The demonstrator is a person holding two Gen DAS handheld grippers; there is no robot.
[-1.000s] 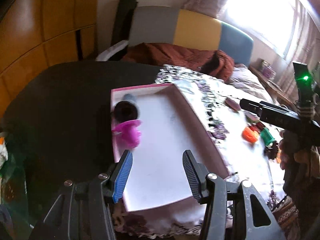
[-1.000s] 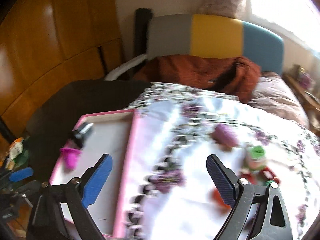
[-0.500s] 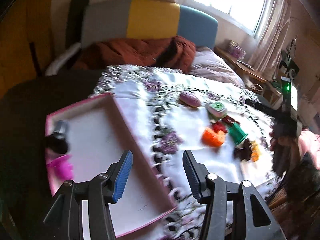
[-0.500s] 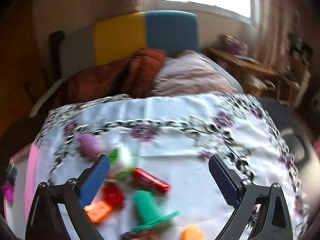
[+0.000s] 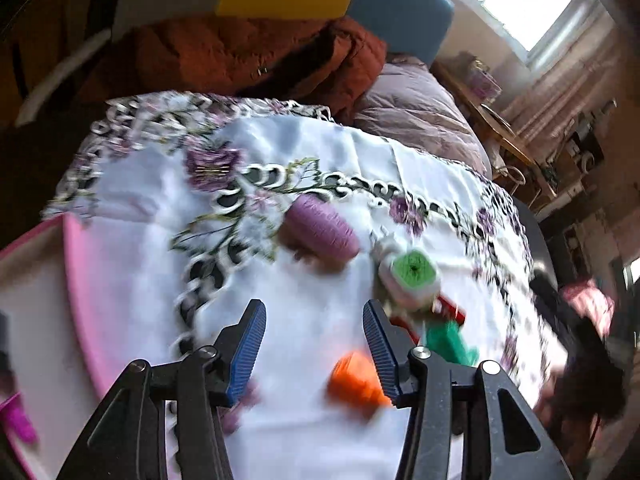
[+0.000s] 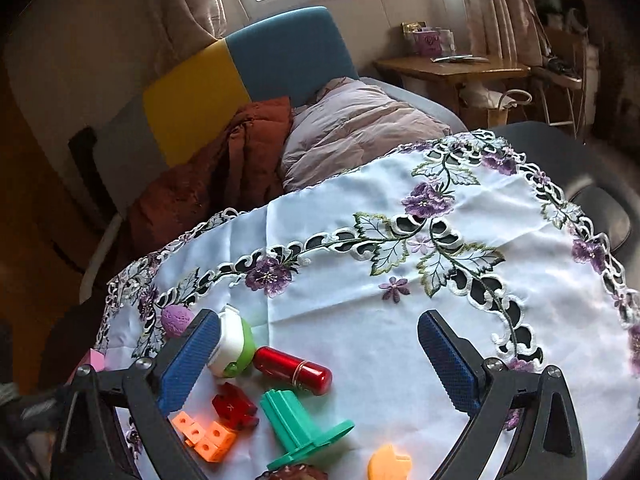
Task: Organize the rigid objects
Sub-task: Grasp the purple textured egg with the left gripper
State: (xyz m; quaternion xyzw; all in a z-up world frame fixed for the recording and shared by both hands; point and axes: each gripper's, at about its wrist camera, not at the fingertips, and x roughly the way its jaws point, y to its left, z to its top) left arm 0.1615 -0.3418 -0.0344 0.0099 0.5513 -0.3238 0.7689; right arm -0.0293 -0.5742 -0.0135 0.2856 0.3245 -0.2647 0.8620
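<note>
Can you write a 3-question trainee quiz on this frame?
1. True or false: the red cylinder lies on the embroidered tablecloth.
2. The right gripper is: A) open, empty B) shut on a block.
3. What colour is the tray's rim in the left wrist view?

Key: 1 true; 2 A; 3 pink.
</note>
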